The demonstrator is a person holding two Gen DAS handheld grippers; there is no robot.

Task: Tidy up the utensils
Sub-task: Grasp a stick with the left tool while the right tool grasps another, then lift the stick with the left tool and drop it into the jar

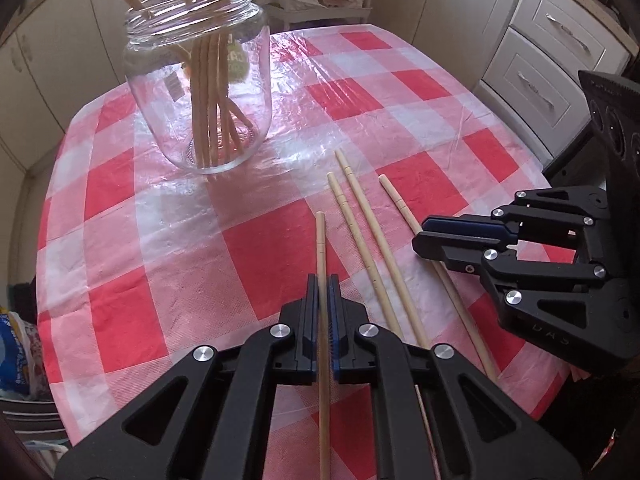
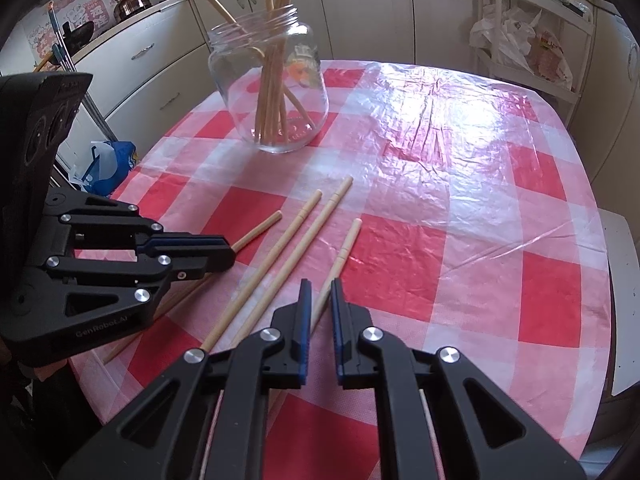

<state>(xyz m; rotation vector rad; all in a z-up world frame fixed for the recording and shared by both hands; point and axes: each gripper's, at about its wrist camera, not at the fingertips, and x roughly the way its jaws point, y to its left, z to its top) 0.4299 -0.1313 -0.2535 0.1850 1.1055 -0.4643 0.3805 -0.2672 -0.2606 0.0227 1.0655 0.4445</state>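
Note:
A clear glass jar (image 1: 200, 80) with several wooden chopsticks standing in it sits at the far left of the red-checked table; it also shows in the right wrist view (image 2: 272, 84). My left gripper (image 1: 323, 280) is shut on one wooden chopstick (image 1: 321, 240), seen from the side in the right wrist view (image 2: 232, 254). Three loose chopsticks (image 1: 360, 208) lie on the cloth to its right. My right gripper (image 2: 320, 286) is slightly open, straddling the rightmost chopstick (image 2: 346, 248) without clamping it; it shows in the left wrist view (image 1: 420, 236).
White kitchen cabinets (image 1: 552, 40) surround the table. A shelf with plastic bags (image 2: 520, 44) stands behind it. A blue bag (image 2: 112, 160) sits beside the table's left edge. A kettle (image 2: 130, 0) stands on the counter.

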